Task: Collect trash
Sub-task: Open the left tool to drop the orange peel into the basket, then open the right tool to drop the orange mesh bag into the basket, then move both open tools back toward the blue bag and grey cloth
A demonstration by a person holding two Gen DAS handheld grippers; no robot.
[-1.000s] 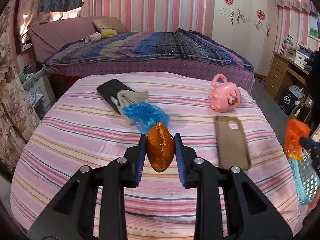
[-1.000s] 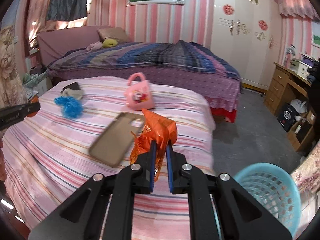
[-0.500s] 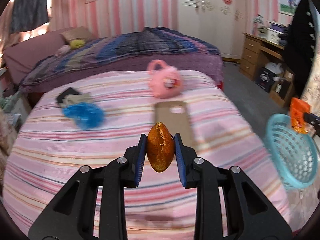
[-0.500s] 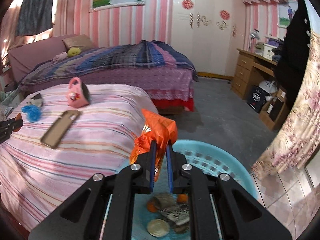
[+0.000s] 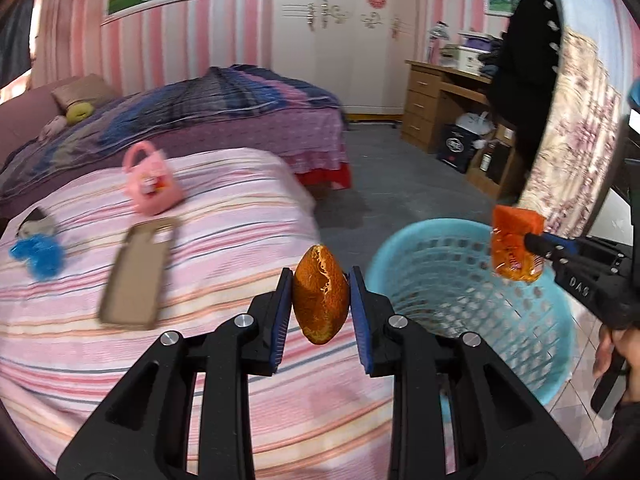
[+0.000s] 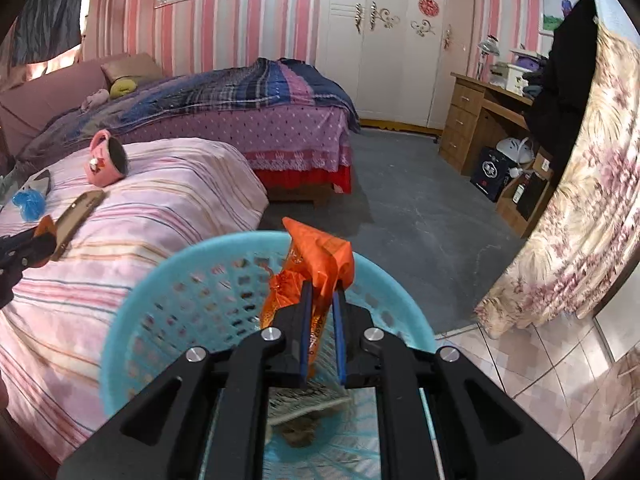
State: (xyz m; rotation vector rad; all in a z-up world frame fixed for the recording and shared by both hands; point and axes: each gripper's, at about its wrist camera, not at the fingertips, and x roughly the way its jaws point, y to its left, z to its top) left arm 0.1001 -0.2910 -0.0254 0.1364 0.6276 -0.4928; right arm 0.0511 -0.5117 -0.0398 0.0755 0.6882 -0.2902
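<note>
My room is evenly and softly lit, with no hard shadows. Both fisheye views bend the walls and wardrobe and go black at the corners. In my left view the phone case [image 5: 138,276] and blue basket [image 5: 472,304] smear with motion blur. In my right view the basket's mesh [image 6: 200,300] is blurred, while the far bed [image 6: 240,96] stays sharp.

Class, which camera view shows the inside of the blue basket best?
The right wrist view: it looks down into the blue basket from above, showing trash already at the bottom, below the orange wrapper in the right gripper. The left wrist view shows only its rim and latticed inner wall from the side.
</note>
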